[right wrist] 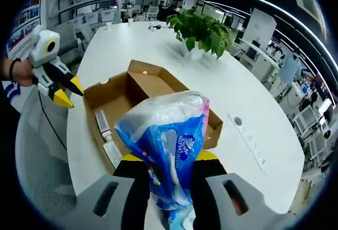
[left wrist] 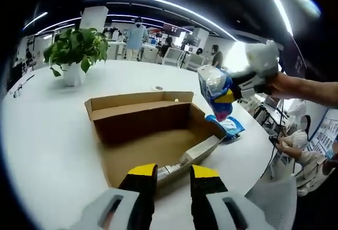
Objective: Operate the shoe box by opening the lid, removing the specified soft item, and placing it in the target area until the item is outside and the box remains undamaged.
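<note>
White round table (left wrist: 53, 135), potted plant (left wrist: 75, 50), ceiling light strips (left wrist: 158, 0), office desks behind (left wrist: 174, 55)

You're in an open-plan office: desks (left wrist: 174, 55) and seated people at one o'clock, ceiling light strips (left wrist: 158, 0) overhead.

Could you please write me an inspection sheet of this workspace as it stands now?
Surface: white table, mostly bare.
Job's things: cardboard shoe box open, flaps up, nothing seen inside; blue-and-white soft pack lifted clear of it.
Clutter: second blue pack lying beside the box; potted plant; power strip.
Grippers: right gripper shut on the soft pack; left gripper open at the box's near edge.
Cables: dark cable hanging off the table edge.
Surroundings: open office, desks, people behind.
</note>
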Motion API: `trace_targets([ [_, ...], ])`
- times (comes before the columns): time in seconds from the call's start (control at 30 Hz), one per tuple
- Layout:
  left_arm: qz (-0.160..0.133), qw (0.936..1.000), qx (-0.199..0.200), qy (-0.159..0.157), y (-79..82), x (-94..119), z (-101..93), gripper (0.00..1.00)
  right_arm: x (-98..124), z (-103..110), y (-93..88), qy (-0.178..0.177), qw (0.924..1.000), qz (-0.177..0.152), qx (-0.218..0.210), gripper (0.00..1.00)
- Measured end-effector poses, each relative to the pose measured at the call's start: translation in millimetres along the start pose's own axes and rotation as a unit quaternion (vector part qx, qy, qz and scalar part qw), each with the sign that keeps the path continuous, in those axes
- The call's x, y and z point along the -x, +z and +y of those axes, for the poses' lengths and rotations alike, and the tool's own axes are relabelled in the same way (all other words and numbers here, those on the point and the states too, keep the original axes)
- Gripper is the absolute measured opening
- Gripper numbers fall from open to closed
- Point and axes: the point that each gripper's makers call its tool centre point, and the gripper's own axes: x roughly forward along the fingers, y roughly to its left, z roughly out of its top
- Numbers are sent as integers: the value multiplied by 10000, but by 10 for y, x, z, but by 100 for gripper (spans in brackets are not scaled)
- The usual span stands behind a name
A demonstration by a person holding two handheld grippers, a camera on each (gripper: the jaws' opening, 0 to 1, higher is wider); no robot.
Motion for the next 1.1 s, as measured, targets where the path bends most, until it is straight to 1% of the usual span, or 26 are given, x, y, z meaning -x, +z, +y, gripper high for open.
trace_targets([
  [0.13,8,10000,-55,-39,28,-21,-44,26,134,-35,-197,-114,9998,116,-116,25],
  [0.27,58,9998,-64,-164,21,-70,-88,28,256,-72,-444,-205,9977,180,-620,25],
  [0.33,95,9997,-108,-181,6,-91,-116,28,299,-105,-541,-249,9968,182,-732,25],
  [0.37,101,9997,-116,-187,4,-99,-119,29,336,-132,-626,-299,9961,224,-805,25],
  [0.5,139,9995,-147,-229,3,-140,-151,29,450,-203,-865,-421,9940,318,-960,25],
  [0.53,146,9995,-164,-238,12,-146,-163,29,496,-233,-964,-479,9923,365,-1084,25],
  [0.63,155,9994,-186,-250,40,-163,-187,29,627,-318,-1186,-619,9883,409,-1336,25],
  [0.73,170,9993,-218,-258,67,-188,-192,29,756,-391,-1389,-737,9849,484,-1487,25],
  [0.77,178,9992,-239,-262,78,-196,-203,29,775,-398,-1412,-747,9846,488,-1503,25],
  [0.8,187,9992,-255,-264,83,-203,-208,29,855,-433,-1519,-822,9829,528,-1560,25],
  [0.83,200,9990,-275,-272,90,-211,-223,29,877,-441,-1547,-841,9824,540,-1579,25],
  [0.87,208,9990,-288,-277,95,-218,-232,29,936,-462,-1625,-893,9810,559,-1630,25],
  [1.1,285,9981,-387,-380,121,-305,-381,29,1236,-527,-2076,-1148,9711,700,-1971,25],
])
